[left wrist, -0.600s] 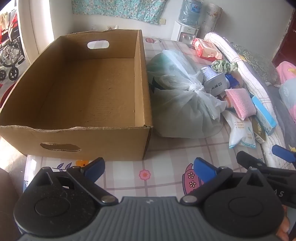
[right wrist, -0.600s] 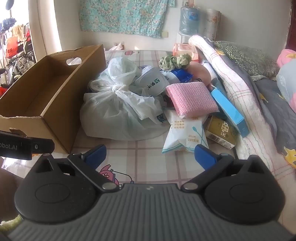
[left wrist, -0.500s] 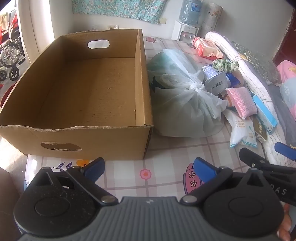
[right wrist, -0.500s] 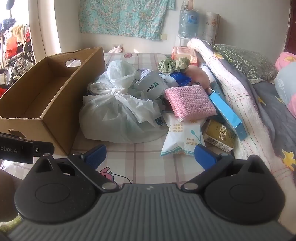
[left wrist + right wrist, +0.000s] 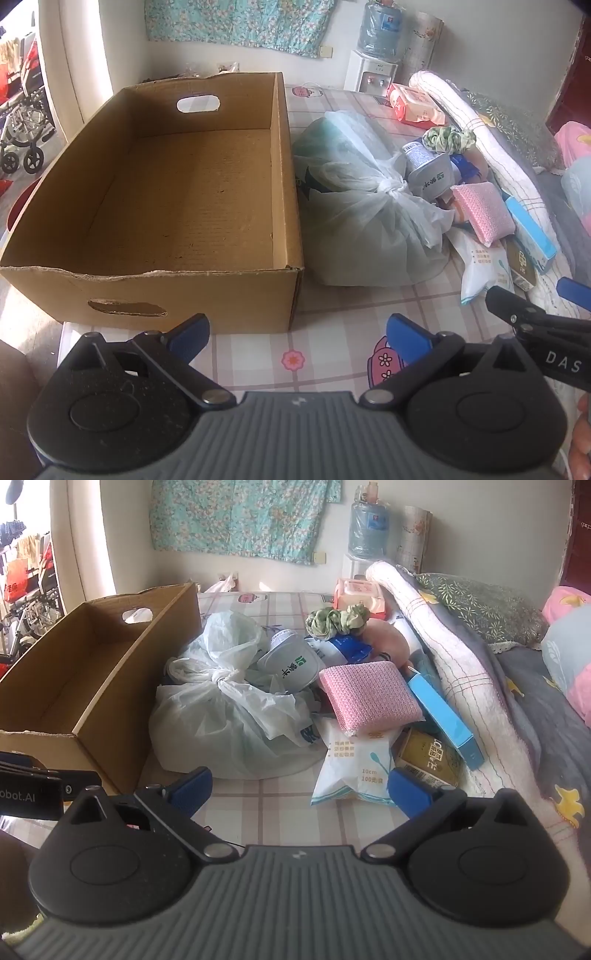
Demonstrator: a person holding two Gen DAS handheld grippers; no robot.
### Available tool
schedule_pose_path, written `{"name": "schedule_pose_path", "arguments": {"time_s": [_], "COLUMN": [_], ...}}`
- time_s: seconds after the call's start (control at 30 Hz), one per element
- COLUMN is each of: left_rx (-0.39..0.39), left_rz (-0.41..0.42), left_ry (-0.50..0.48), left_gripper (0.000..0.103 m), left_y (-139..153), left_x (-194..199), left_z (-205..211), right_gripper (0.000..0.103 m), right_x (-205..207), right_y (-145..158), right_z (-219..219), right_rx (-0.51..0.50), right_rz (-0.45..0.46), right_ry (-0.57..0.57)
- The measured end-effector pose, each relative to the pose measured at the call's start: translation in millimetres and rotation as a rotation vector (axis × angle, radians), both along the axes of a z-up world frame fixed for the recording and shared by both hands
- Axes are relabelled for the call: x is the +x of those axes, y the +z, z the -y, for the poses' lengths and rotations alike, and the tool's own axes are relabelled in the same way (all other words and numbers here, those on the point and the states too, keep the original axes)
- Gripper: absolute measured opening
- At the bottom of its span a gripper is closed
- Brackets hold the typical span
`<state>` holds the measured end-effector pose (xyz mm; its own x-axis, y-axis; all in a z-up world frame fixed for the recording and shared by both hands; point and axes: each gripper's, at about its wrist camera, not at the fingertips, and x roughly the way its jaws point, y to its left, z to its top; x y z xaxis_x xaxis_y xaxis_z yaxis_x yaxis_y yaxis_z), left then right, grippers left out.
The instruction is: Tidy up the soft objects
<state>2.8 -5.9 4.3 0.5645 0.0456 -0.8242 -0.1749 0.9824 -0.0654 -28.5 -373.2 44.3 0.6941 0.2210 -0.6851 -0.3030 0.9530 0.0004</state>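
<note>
An open cardboard box (image 5: 288, 192) (image 5: 110, 701) with bare floor stands on the left of a checked mat. Right of it lies a knotted white plastic bag (image 5: 362, 221) (image 5: 229, 716), then a heap: a pink sponge pad (image 5: 484, 214) (image 5: 369, 698), a green scrunchie (image 5: 447, 138) (image 5: 336, 620), a white pouch pack (image 5: 354, 764), a white cup (image 5: 288, 664), a blue box (image 5: 443, 716). My left gripper (image 5: 299, 338) hangs open over the mat before the box. My right gripper (image 5: 299, 786) is open too, short of the bag and pouch, holding nothing.
A rolled white blanket (image 5: 454, 672) and pillows line the right side. A pink wipes pack (image 5: 360, 594) sits at the back, a water dispenser (image 5: 376, 55) behind it. A wheelchair (image 5: 22, 136) stands at far left. The right gripper's fingers (image 5: 517, 314) show in the left wrist view.
Both views have pulled back and tipped up a little, so more of the wall shows. Both grippers stay open; nothing on the mat has moved.
</note>
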Motion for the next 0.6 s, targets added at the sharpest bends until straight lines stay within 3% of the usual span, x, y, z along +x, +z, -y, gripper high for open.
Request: {"name": "schedule_pose_path", "arguments": {"time_s": [0.6], "left_rx": [0.003], "left_rz": [-0.001], "left_ry": [0.002], "left_gripper": [0.102], "left_y": [0.3], "left_x": [0.6], "left_z": [1.5], "right_gripper": [0.102], "right_x": [3.6], "right_y": [1.6], "right_z": [-0.4], "right_rx": [0.029], "right_rz": [-0.022], "right_ry": [0.007]}}
